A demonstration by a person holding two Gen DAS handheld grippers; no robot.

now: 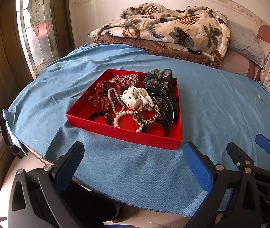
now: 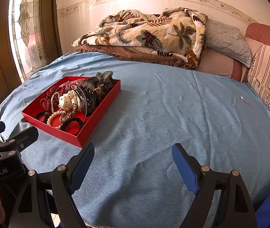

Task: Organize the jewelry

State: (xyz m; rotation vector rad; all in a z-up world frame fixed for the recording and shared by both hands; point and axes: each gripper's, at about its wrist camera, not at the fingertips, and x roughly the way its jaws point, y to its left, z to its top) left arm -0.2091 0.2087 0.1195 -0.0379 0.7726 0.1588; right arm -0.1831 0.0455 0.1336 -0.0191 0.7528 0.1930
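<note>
A red tray (image 1: 116,134) sits on the blue cloth; it also shows at the left of the right wrist view (image 2: 98,110). In it lie a pearl necklace (image 1: 116,102), a white dotted scrunchie (image 1: 135,96), a dark red dotted scrunchie (image 1: 104,93), a leopard-print hair tie (image 1: 147,115), black hair ties (image 1: 97,115), a black hair claw (image 1: 161,98) and a grey scrunchie (image 1: 157,76). My left gripper (image 1: 133,153) is open and empty, just in front of the tray. My right gripper (image 2: 133,155) is open and empty over bare cloth, right of the tray. A small silver pin (image 2: 246,101) lies far right.
The blue cloth (image 2: 163,114) covers a round table. A folded leaf-print blanket (image 2: 144,36) and a grey pillow (image 2: 228,39) lie behind on a sofa. A striped cushion (image 2: 268,79) stands at the right. A stained-glass door (image 2: 26,28) is at the left.
</note>
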